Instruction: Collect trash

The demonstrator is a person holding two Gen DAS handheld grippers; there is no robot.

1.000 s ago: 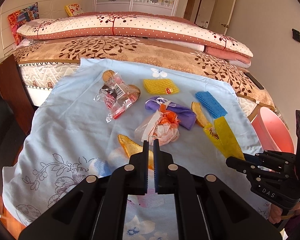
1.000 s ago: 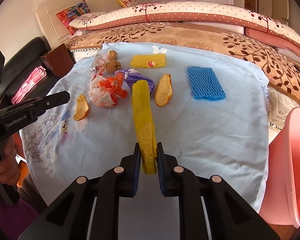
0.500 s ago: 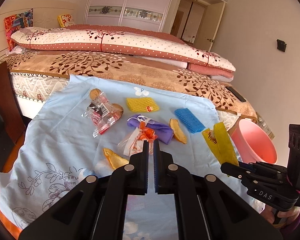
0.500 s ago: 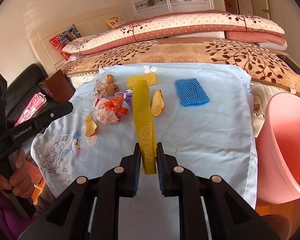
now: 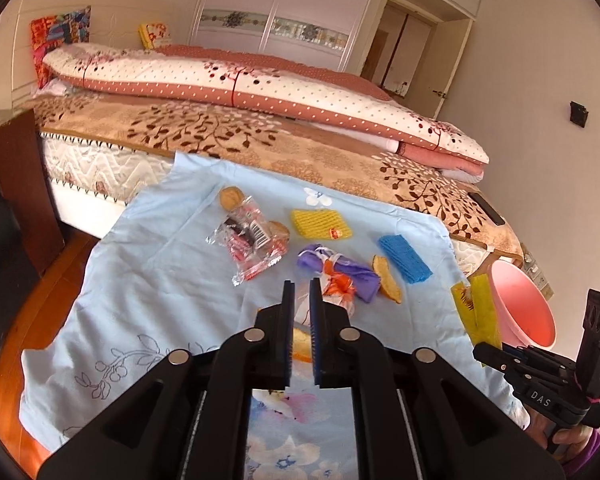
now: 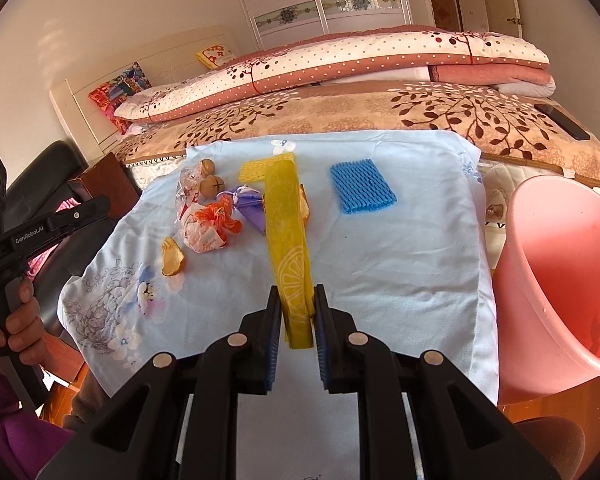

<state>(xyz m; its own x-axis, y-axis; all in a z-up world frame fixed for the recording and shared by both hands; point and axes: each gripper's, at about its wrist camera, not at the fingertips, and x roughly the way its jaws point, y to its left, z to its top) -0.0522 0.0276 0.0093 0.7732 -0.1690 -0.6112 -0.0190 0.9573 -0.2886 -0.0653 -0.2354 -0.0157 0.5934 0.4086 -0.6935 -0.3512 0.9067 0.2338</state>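
My right gripper is shut on a long yellow wrapper and holds it up above the blue cloth, left of the pink bin. The wrapper also shows in the left wrist view beside the bin. My left gripper is shut and empty above the cloth. On the cloth lie a clear snack bag, a yellow foam net, a blue foam net, a purple bag, an orange-white bag and peel pieces.
The cloth covers a low table in front of a bed with folded quilts. The bin stands at the table's right edge. A dark wooden cabinet stands at the left. Two walnuts lie by the snack bag.
Both grippers have risen and pulled back from the cloth. My right gripper has carried the yellow wrapper toward the pink bin, which now fills more of its view.
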